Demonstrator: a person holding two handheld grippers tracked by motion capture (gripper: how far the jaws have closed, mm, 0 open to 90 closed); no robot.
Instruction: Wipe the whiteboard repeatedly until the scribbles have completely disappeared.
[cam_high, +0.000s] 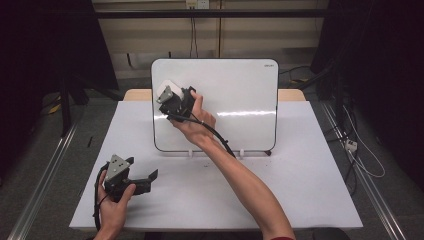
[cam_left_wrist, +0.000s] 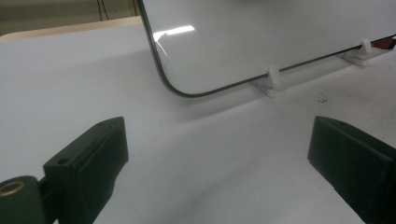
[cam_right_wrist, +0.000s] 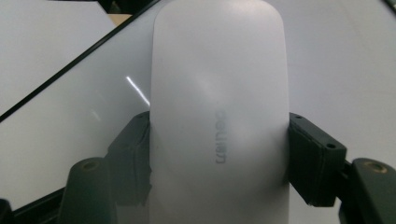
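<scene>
High view: a white surface (cam_high: 300, 200) carries an upright whiteboard (cam_high: 235, 105) at its far middle. The right tool (cam_high: 170, 97) is clamped on a white eraser (cam_high: 165, 89) against the board's upper left. The left tool (cam_high: 145, 181), jaws wide and empty, rests near left.

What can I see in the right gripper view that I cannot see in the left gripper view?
Right gripper view: a white eraser clamped between the black jaws of the right gripper, held close to the board. Left gripper view: the left gripper open over the white table, and two white clip feet under the board's lower edge. Both: the whiteboard with its dark rim.
</scene>
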